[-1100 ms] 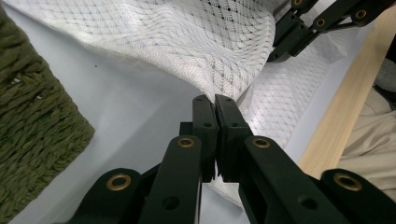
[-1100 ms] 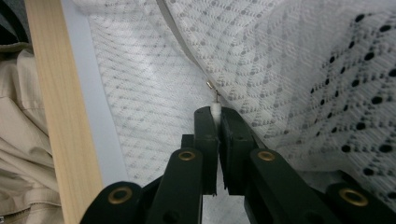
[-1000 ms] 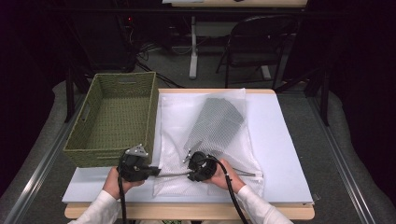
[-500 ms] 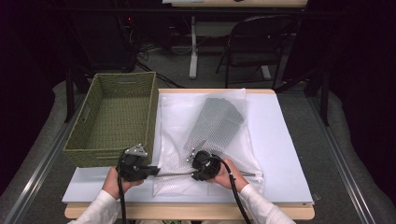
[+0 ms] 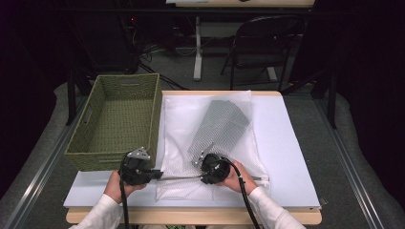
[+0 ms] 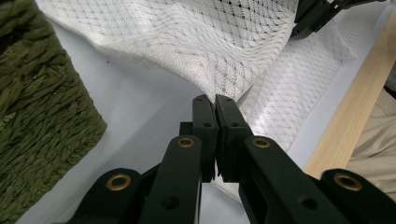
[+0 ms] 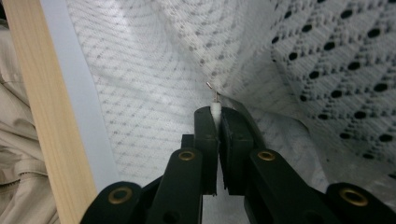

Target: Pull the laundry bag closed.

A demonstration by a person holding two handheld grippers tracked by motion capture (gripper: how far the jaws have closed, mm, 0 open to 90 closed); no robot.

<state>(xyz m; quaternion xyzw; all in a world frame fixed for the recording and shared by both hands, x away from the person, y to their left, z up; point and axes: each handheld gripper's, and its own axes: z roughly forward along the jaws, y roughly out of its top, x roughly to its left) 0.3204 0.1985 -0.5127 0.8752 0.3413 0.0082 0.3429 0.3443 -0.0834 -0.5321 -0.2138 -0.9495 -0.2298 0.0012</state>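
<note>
A white mesh laundry bag [image 5: 181, 114] lies on the table with a dark dotted garment [image 5: 222, 126] inside it. My left gripper [image 5: 159, 176] is at the bag's near left corner, shut on a fold of the mesh [image 6: 210, 42]. My right gripper [image 5: 201, 175] points left along the near edge and is shut on the bag's small white zip pull [image 7: 215, 106]. A taut dark line runs between the two grippers. In the right gripper view the garment [image 7: 345, 60] shows through the mesh [image 7: 140, 70]. The right gripper's jaws [image 6: 317, 14] appear at the top right of the left gripper view.
A green woven basket [image 5: 154, 119] stands empty at the table's left, close beside my left gripper, and its wall [image 6: 37, 116] shows in the left gripper view. The table's wooden front edge [image 5: 191, 217] runs just below both hands. A folding chair [image 5: 260, 43] stands beyond the table.
My right gripper has slid slightly to the right along the bag's near edge, lengthening the taut line between the grippers. The left gripper has stayed put.
</note>
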